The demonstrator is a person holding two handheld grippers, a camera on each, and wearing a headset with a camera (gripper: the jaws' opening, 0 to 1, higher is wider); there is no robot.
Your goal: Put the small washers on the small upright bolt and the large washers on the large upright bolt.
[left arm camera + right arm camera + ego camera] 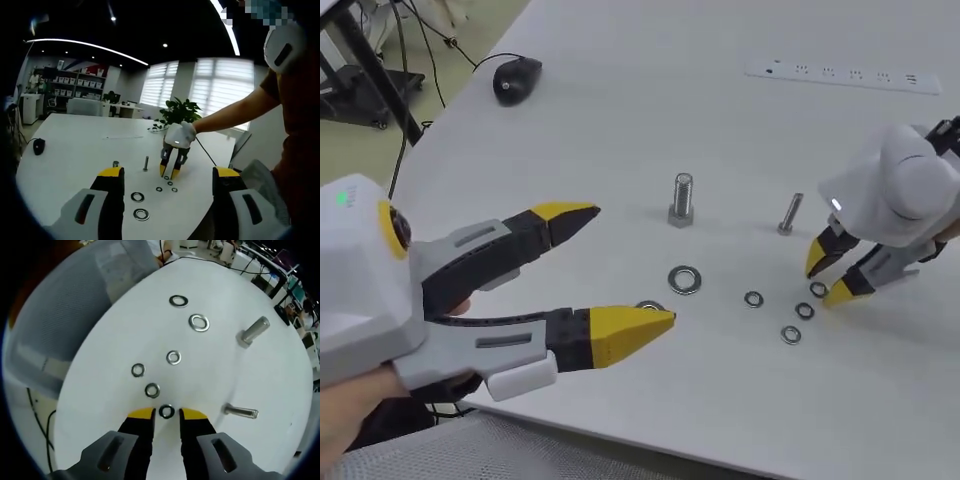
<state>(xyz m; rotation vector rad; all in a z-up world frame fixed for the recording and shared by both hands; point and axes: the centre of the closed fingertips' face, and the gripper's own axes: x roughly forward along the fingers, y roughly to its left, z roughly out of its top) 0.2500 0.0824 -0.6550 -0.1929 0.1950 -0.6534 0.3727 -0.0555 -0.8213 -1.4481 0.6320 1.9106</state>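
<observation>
Washer (647,304) half hidden behind left hand-held gripper (632,266), jaws wide apart

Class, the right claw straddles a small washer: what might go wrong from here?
The flat small washer may slip from the right claw as the jaws close. The claw could nudge the neighbouring washer. The small bolt stands near and might get knocked over.

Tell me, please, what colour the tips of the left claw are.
Yellow; the head view shows the left claw best.
</observation>
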